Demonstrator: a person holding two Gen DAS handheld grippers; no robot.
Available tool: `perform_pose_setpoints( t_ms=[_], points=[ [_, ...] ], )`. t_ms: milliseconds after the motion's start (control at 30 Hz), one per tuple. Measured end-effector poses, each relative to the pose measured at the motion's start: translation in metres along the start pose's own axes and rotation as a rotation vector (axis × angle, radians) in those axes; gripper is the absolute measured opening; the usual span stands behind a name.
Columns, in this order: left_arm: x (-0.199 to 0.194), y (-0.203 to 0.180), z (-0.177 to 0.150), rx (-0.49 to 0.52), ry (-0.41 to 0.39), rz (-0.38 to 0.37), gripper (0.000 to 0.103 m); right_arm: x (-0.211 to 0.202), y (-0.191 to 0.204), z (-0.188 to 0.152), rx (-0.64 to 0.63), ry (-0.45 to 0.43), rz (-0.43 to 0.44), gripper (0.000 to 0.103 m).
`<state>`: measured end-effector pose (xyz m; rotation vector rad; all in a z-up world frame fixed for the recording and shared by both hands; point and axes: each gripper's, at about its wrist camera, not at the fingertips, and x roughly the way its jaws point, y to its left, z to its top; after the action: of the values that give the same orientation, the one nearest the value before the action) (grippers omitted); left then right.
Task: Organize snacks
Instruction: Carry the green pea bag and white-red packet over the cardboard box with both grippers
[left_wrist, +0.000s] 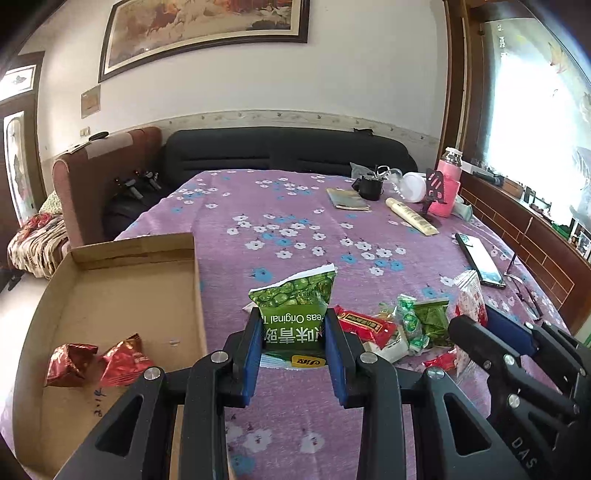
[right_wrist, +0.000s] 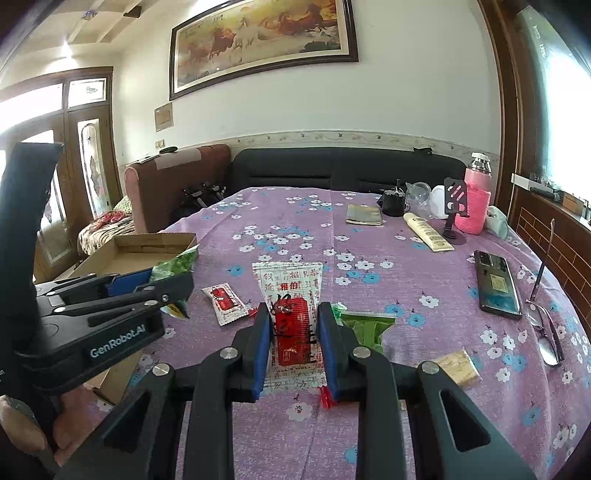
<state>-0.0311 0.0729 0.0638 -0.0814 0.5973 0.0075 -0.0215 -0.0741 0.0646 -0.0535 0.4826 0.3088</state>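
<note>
My left gripper is shut on a green pea snack packet and holds it upright above the purple flowered tablecloth, just right of the open cardboard box. Two red wrapped snacks lie in the box. My right gripper is shut on a white and red snack packet. A pile of red and green snacks lies between the grippers. In the right wrist view the left gripper shows at left with its green packet.
A small red and white packet, a green packet and a beige biscuit pack lie on the cloth. A phone and glasses lie at right. A pink bottle, tube, notebook and black cup stand at the back.
</note>
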Motion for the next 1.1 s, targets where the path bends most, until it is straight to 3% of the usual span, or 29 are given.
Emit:
perform_pose_setpoints(
  t_ms=[533, 767, 1100],
  points=[
    [-0.018, 0.038, -0.013, -0.032, -0.010, 0.057, 0.033, 0.002, 0.003, -0.001, -0.015, 0.011, 0.013, 0.025],
    [-0.021, 0.044, -0.021, -0.037, -0.002, 0.062, 0.033, 0.002, 0.001, 0.003, 0.034, 0.041, 0.064, 0.025],
    [-0.022, 0.060, -0.026, -0.072, 0.006, 0.071, 0.033, -0.011, 0.039, 0.010, 0.002, 0.055, 0.151, 0.025]
  ],
)
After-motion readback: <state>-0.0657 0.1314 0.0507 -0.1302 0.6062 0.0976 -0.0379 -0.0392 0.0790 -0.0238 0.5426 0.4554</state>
